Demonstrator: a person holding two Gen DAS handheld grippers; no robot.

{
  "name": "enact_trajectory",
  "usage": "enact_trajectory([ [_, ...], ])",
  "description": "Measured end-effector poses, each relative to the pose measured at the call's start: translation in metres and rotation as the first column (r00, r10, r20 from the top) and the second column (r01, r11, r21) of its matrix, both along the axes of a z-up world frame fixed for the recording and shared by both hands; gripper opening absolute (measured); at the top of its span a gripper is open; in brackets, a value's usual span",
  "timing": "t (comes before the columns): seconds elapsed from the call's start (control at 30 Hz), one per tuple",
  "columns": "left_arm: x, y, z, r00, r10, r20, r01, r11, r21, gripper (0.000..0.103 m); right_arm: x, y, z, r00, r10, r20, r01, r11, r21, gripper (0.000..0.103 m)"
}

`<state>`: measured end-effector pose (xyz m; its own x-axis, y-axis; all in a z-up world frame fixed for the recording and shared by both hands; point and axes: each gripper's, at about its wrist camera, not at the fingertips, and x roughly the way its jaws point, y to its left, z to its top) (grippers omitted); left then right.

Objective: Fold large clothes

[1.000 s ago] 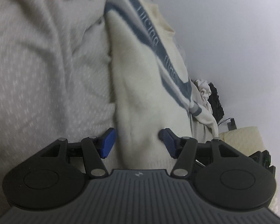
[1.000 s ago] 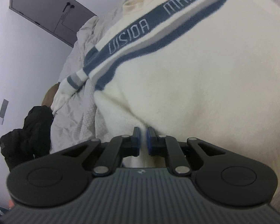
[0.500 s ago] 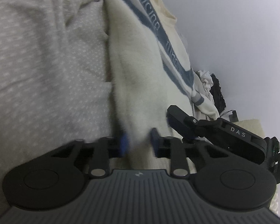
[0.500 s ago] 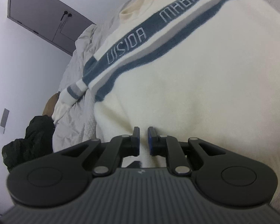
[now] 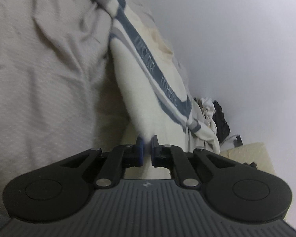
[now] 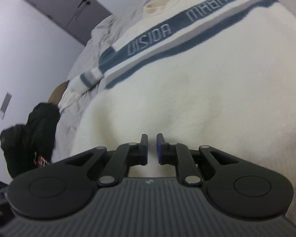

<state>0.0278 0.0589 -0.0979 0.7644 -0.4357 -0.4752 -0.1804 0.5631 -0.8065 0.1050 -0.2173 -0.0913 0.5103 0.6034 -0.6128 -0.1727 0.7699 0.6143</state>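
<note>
Left wrist view: your left gripper (image 5: 147,146) is clamped on the sweater (image 5: 140,98) hem, and the cloth lies on the bedspread (image 5: 39,79). Right wrist view: your right gripper (image 6: 152,148) pinches the hem of the same sweater (image 6: 207,98), spread flat. You look set for the first fold; next, lift both corners evenly toward the collar (image 6: 159,0).

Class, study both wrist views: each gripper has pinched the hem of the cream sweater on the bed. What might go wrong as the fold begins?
1. The left gripper pinches only a thin edge of the sweater; the fluffy knit may slip out.
2. The right gripper also holds little cloth, so the hem could sag unevenly.
3. The sleeve trails toward the black clothes and may drag.
</note>
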Motion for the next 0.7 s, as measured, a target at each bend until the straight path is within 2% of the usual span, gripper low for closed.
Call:
enact_trajectory([
  [0.1,-0.01,0.006,0.008,0.999,0.034,-0.022,-0.031,0.995,0.098,0.007,-0.006,0.012,0.001,0.999,0.051,0.015,-0.051,0.998,-0.04,0.013],
  [0.2,-0.005,0.004,0.003,0.995,0.043,-0.093,-0.027,0.986,0.166,0.008,-0.011,0.026,-0.004,0.995,0.092,0.024,-0.088,0.988,-0.128,0.013],
  [0.27,0.0,0.0,-0.004,0.988,0.062,-0.141,-0.025,0.967,0.254,0.008,-0.012,0.036,-0.009,0.993,0.113,0.026,-0.106,0.974,-0.201,0.012],
  [0.33,0.006,-0.003,-0.013,0.981,0.072,-0.178,-0.014,0.951,0.309,0.008,-0.013,0.043,-0.015,0.992,0.125,0.022,-0.115,0.962,-0.246,0.012],
  [0.4,0.01,-0.002,-0.02,0.976,0.067,-0.207,0.003,0.947,0.32,0.008,-0.011,0.045,-0.02,0.992,0.122,0.01,-0.115,0.958,-0.263,0.011],
  [0.47,0.013,-0.004,-0.021,0.976,0.063,-0.207,0.008,0.946,0.325,0.008,-0.009,0.042,-0.022,0.993,0.114,0.003,-0.109,0.959,-0.262,0.009],
  [0.57,0.012,-0.007,-0.018,0.981,0.049,-0.187,0.017,0.942,0.335,0.01,-0.01,0.036,-0.02,0.996,0.09,0.001,-0.087,0.968,-0.234,0.011],
  [0.6,0.012,-0.009,-0.016,0.983,0.045,-0.18,0.019,0.94,0.342,0.013,-0.011,0.033,-0.017,0.997,0.079,0.008,-0.076,0.971,-0.227,0.013],
  [0.67,0.012,-0.015,-0.009,0.987,0.034,-0.16,0.028,0.928,0.371,0.04,-0.015,0.027,-0.007,0.997,0.061,0.04,-0.051,0.975,-0.217,0.013],
  [0.7,0.01,-0.017,-0.005,0.989,0.031,-0.143,0.027,0.924,0.382,0.046,-0.016,0.024,-0.001,0.997,0.054,0.057,-0.041,0.978,-0.206,0.013],
])
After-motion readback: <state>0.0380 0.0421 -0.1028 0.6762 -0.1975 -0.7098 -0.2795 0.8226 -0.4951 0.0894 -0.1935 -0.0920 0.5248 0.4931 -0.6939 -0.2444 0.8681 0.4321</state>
